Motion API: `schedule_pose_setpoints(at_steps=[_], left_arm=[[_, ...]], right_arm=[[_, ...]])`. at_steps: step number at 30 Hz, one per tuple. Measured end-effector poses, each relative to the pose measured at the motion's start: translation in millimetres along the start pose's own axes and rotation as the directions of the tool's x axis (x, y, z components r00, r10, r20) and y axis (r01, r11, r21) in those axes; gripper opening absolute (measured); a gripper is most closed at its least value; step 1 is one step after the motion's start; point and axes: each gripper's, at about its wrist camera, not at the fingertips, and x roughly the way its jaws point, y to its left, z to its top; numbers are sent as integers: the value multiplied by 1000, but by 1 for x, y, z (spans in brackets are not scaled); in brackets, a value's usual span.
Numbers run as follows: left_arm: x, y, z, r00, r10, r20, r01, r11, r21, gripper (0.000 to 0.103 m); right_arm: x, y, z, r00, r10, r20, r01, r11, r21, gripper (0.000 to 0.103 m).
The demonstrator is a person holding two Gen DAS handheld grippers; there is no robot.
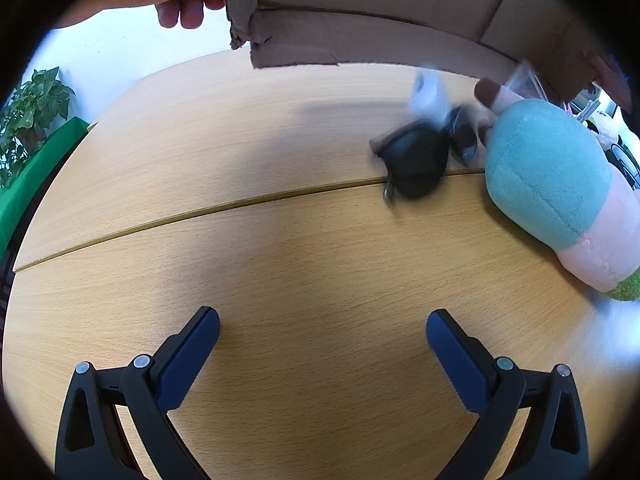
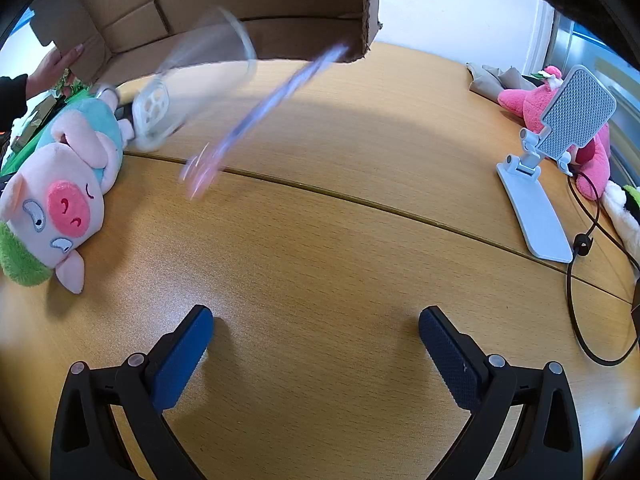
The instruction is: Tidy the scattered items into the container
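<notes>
Box [image 2: 224, 0]: tipped above table [image 2: 320, 264], held by hands [image 1: 188, 10].
Items: pig [image 2: 68, 184], black pouch [image 1: 416, 160] on table; cup [image 2: 192, 76], pen [image 2: 264, 120] blurred, mid-air.
Left gripper [image 1: 322, 334]: jaws spread, empty.
Right gripper [image 2: 316, 332]: jaws spread, empty.
Advice: wait until items settle, then grasp pig.

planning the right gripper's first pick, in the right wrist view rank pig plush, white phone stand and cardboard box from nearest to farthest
1. Pig plush: left side, on the table, about level with the white phone stand on the right; too close to call.
2. Cardboard box: farthest from the right gripper, held up at the top.
</notes>
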Motion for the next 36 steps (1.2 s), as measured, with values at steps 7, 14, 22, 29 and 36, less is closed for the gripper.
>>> schedule_pose_setpoints(at_steps=[7, 14, 22, 29, 36], left_arm=[[0, 0, 0, 1000, 0, 0, 0, 1000, 0, 103], [0, 0, 0, 1000, 0, 0, 0, 1000, 0, 103], [1, 0, 0, 1000, 0, -2, 0, 1000, -1, 103], [0, -1, -1, 1000, -1, -1, 1, 1000, -2, 103], [0, -1, -2, 1000, -1, -1, 1, 1000, -3, 103]], right_arm=[[1, -1, 1, 1000, 1, 0, -1, 1000, 0, 103], [1, -1, 1, 1000, 1, 0, -1, 1000, 0, 103], [0, -2, 1, 1000, 1, 0, -1, 1000, 0, 103], [0, -2, 0, 1000, 1, 0, -1, 1000, 0, 103], [0, -4, 0, 1000, 1, 1, -1, 1000, 0, 103]])
